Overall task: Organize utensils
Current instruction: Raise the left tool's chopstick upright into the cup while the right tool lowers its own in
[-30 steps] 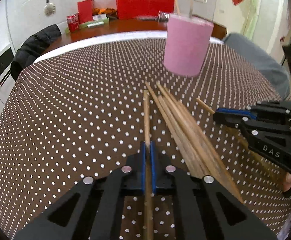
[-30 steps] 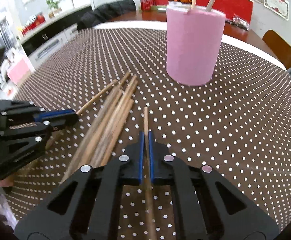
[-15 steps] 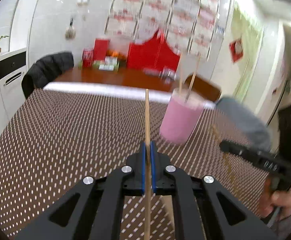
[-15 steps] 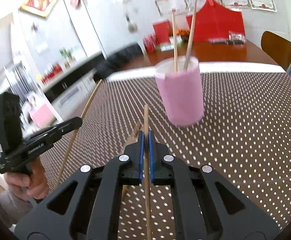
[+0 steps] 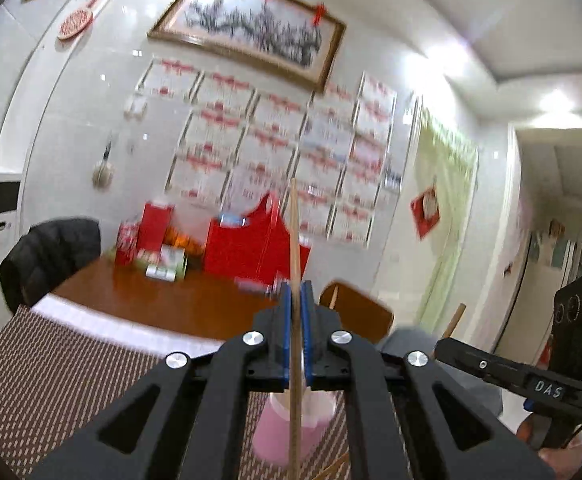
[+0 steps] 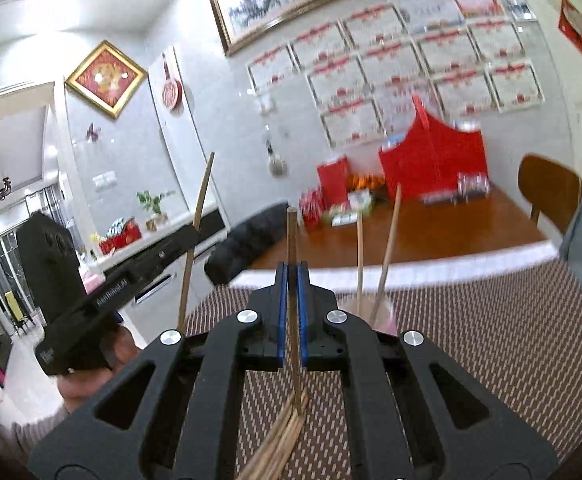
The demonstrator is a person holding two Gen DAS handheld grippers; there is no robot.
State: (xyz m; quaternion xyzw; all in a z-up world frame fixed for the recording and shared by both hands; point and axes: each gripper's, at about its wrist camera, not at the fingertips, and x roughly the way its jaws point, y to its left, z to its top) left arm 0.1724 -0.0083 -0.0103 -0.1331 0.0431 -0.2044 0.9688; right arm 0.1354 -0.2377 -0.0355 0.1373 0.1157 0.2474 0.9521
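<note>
Jaws of left gripper (image 5: pixel 295 332) and right gripper (image 6: pixel 290 312) each clamped on chopstick (image 5: pixel 294 240). Transfer step judged underway; tips to be lowered into pink cup (image 5: pixel 279 436).

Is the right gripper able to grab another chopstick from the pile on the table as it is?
Probably not: the right gripper is shut on a chopstick, lifted above the pile.

Two grippers, the left gripper (image 5: pixel 298 300) and the right gripper (image 6: pixel 291 276), each clamp one chopstick (image 5: pixel 295 240) between the fingers. One pink cup (image 5: pixel 287 436) holds two chopsticks (a loose bundle (image 6: pixel 279 444), uncountable, lies below the right fingers).
</note>
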